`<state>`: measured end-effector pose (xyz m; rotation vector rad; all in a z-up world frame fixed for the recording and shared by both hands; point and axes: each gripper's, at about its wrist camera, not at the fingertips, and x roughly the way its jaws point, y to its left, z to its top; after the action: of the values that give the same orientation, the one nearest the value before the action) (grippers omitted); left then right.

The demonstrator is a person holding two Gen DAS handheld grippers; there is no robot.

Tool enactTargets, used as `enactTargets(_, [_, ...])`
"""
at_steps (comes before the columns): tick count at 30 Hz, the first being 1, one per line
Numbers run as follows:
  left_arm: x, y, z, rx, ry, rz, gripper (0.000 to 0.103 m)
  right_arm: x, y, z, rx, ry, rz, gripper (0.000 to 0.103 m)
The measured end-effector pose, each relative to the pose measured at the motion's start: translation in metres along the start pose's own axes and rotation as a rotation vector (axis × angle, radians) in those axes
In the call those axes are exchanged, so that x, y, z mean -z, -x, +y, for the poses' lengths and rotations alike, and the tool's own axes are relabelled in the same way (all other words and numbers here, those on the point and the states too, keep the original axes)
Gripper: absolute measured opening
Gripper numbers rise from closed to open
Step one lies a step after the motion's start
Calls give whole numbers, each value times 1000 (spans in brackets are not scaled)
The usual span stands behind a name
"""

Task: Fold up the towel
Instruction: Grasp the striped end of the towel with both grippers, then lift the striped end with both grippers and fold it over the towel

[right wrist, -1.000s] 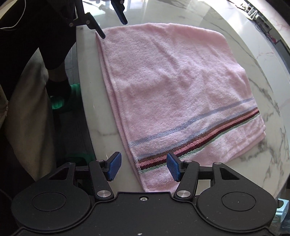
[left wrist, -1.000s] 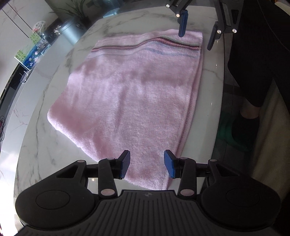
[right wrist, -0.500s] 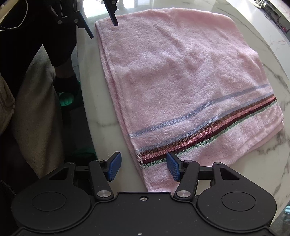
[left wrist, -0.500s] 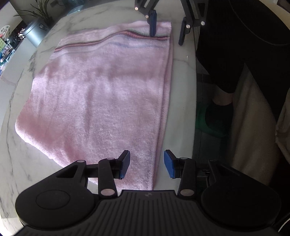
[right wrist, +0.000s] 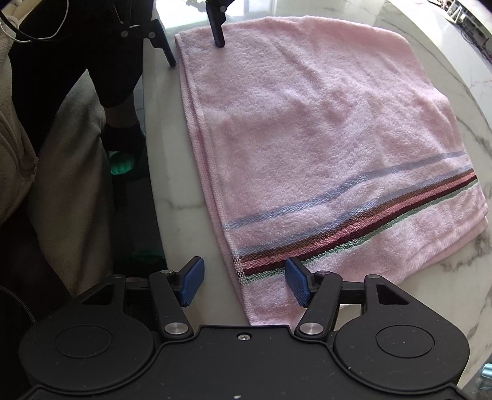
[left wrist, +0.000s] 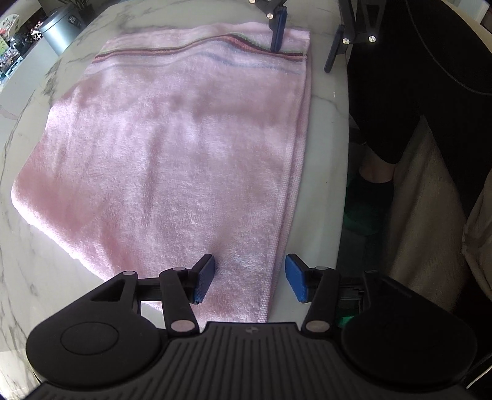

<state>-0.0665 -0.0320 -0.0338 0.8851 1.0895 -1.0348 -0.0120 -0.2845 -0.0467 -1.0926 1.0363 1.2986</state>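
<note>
Pink towel (left wrist: pixel 172 154) (already doubled) at 12 o'clock; both claws, left (left wrist: pixel 249 281) and right (right wrist: pixel 244 281), released; closing may snag only the top layer.

No legible text, labels, brands or numbers appear in either view; the small mark on the grey bin (left wrist: pixel 63 29) at 11 o'clock is unreadable.

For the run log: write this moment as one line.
towel: flat on table, already folded | left gripper: open, straddling plain corner | right gripper: open, straddling striped corner
</note>
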Motion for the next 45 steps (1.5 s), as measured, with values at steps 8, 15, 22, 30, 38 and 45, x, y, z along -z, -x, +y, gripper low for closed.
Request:
enactTargets(8, [-3,0,6,8,35,9,43,-2,1,-5,9,13,10,33])
enactTargets(15, [-11,-3,5,-21,50,27,34,-9,-1,-3,48,61,31,13])
enactTargets(22, [-13,-2,0,-58,65,31,32,-10,-3,-1,75,43,26,10])
enactTargets(30, [-10,-5,-9,-125,27,13,6,-9,-2,1,109,-10,4,10])
enactTargets(38, [-12,-8,-14,-141,5,41,5,-14,-5,20,165,23,8,6])
enactTargets(45, [-6,0,-17,-130,35,40,5,-11,3,26,185,3,-5,5])
